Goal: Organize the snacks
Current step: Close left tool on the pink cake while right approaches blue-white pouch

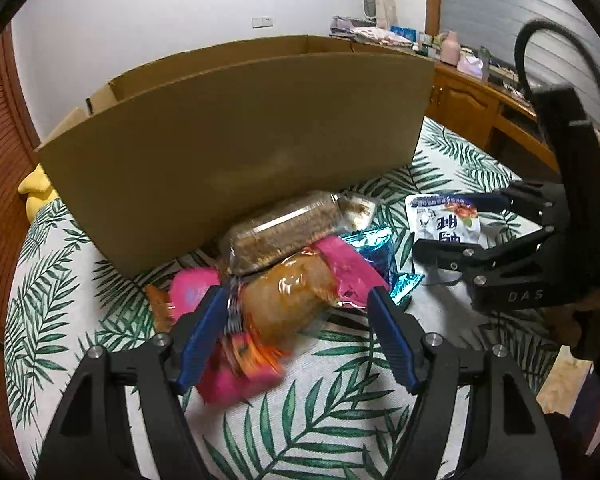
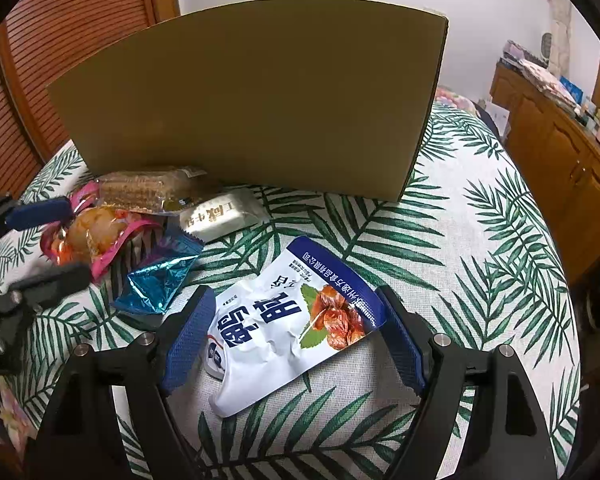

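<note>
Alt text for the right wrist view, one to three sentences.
The open right gripper straddles a white snack pouch lying on a leaf-print cloth. To its left a pile of snacks sits before an upright cardboard box, with the left gripper reaching in.

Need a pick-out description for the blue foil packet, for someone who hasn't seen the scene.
Start at the tall brown cardboard box standing on the palm-leaf tablecloth; a heap of snacks lies at its foot. At the heap's near edge, beside the white pouch with dark blue lettering, lies the small crinkled blue foil packet. It is the only shiny metallic-blue wrapper there.
</note>
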The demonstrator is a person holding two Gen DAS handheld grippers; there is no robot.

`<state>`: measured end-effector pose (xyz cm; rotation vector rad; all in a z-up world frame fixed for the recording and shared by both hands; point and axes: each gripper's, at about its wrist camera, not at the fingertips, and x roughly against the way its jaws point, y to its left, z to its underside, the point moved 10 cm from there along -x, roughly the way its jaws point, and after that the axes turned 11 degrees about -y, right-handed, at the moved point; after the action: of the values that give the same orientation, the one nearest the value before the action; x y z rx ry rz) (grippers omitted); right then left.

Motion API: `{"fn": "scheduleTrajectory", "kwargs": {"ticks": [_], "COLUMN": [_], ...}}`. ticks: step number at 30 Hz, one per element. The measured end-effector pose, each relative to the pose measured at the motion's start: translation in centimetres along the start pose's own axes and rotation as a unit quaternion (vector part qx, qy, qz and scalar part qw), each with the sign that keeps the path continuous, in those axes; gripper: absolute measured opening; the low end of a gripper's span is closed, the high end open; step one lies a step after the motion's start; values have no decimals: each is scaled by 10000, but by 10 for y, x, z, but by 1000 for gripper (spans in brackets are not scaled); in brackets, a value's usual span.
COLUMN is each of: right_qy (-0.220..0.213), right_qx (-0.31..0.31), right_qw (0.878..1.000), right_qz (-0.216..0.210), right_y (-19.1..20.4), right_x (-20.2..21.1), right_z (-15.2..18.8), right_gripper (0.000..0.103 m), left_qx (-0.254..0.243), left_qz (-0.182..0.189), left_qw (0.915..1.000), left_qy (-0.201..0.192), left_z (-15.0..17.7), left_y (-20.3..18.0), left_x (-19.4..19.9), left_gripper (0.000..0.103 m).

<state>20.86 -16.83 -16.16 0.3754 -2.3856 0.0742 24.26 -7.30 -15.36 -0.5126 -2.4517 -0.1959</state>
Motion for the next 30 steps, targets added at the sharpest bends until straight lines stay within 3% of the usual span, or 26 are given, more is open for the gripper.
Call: {"fn": "scheduleTrajectory", "kwargs": {"ticks": [7, 12, 15, 19, 30], "right_qy": [-1, -2, -4, -9, 25], "right_qx": [1, -9, -11, -9, 24], "right_qw": [10000, 10000, 10000, 10000, 10000], "right_qz": [-5, -21, -22, -16, -69], "right_y": [0, -4, -4, -4, -8], "right_x": [0, -1, -1, -1, 1], "right_z": [1, -2, -2, -2, -2], "right_gripper": [82, 82, 82, 82, 83], "left_qx": [298, 149, -20, -245, -97], "left_qz": [111, 192, 265, 197, 284], "left_qw": [9994, 9993, 9990, 9988, 9994], "left_qy": [125, 271, 358, 367, 196], "left_z": [-4, 5, 11, 14, 27], "left_y": [-1, -4, -9, -10, -10], "left_x": [-11, -7, -1, 5, 26], "left_gripper": [73, 72, 66, 46, 43]}}
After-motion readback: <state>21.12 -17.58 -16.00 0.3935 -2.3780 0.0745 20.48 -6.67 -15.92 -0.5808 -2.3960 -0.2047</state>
